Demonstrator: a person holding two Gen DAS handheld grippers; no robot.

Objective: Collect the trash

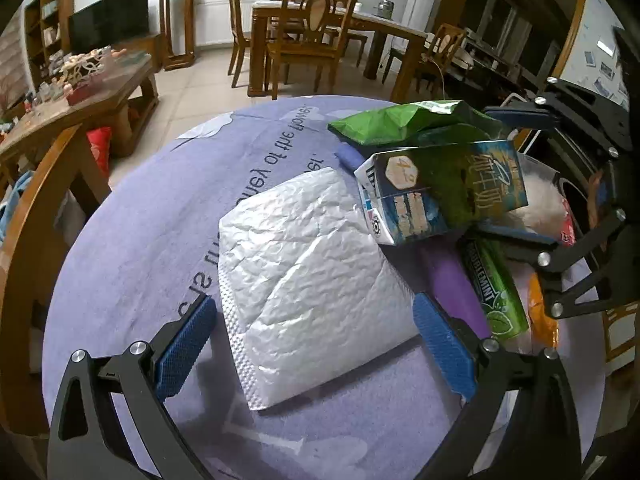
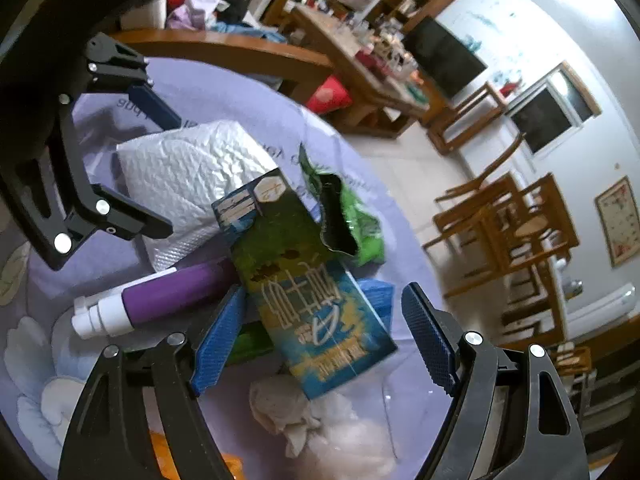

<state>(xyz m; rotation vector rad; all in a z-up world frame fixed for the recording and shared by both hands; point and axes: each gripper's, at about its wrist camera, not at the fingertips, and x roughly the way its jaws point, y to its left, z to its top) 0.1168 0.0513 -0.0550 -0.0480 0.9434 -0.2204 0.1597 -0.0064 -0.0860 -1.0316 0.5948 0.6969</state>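
Trash lies on a round table under a lilac printed cloth [image 1: 152, 208]. My left gripper [image 1: 314, 302] is open, its blue pads either side of a white padded mailer [image 1: 304, 272] that lies flat. It also shows in the right wrist view as the left gripper [image 2: 172, 176]. My right gripper [image 2: 324, 296] is open around a tilted green-and-blue milk carton [image 2: 304, 280], with a gap at the right pad [image 2: 430, 336]. The carton [image 1: 452, 188] leans on a green snack bag [image 1: 396, 124].
Beside the carton lie a purple tube [image 2: 172, 296], a green gum pack [image 1: 496, 288], crumpled tissue [image 2: 304, 408] and an orange wrapper [image 1: 540, 312]. A wooden armrest [image 1: 40, 208] curves at the table's left. Beyond stand a cluttered low table [image 1: 80, 92] and dining chairs [image 1: 312, 40].
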